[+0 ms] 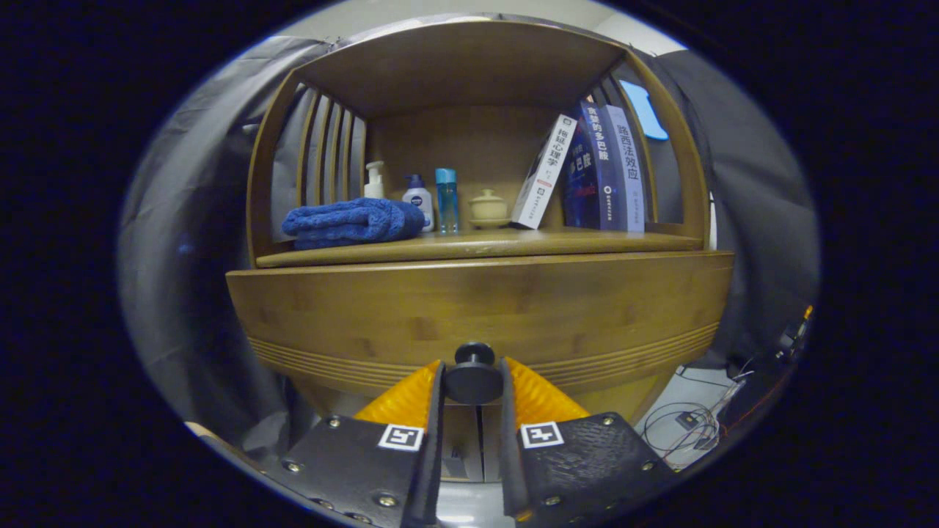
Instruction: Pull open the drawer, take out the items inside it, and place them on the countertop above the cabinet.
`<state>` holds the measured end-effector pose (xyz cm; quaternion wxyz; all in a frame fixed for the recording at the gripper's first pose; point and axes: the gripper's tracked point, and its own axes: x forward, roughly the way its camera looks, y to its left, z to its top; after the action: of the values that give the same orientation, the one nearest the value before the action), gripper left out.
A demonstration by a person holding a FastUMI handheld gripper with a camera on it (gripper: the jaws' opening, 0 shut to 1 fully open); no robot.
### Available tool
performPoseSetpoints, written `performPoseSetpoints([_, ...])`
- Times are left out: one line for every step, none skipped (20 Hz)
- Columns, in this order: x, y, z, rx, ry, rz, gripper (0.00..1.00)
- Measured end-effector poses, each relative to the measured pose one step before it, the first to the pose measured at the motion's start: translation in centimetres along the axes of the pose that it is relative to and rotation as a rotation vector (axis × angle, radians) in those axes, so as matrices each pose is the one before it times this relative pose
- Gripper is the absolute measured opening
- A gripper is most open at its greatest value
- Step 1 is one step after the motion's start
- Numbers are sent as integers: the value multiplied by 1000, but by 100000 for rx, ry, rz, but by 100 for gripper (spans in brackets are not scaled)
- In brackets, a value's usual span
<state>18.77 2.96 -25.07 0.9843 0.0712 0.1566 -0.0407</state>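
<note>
A wooden cabinet stands straight ahead, and its drawer front is a wide curved panel with grooved lines along the bottom. A round black knob sticks out of the panel's lower middle. My gripper is shut on that knob, one finger pressed against each side of it. No gap shows along the top of the drawer front, and what lies inside is hidden. The countertop runs just above the drawer front.
On the countertop, under a wooden canopy, lie a folded blue towel, a pump bottle, a white bottle, a blue bottle, a small lidded jar and leaning books. Cables trail on the floor at the cabinet's right.
</note>
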Motion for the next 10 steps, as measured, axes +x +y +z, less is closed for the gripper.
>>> performPoseSetpoints([-762, -53, -152, 161, 174, 4, 34])
performPoseSetpoints([-781, -22, -93, 58, 205, -30, 34])
performPoseSetpoints([-847, -54, -224, -142, 251, 81, 34])
performPoseSetpoints([-895, 27, -167, -177, 425, 107, 34])
performPoseSetpoints([-736, -57, -190, -314, 242, -47, 34])
performPoseSetpoints([-832, -5, -129, -408, 289, 15, 34])
performPoseSetpoints([-702, 38, -199, 14, 260, -32, 34])
performPoseSetpoints([-733, 110, -124, 86, 51, -209, 34])
performPoseSetpoints([-660, 12, -186, -209, 11, -396, 34])
performPoseSetpoints([-616, 50, -153, -353, 15, -199, 34])
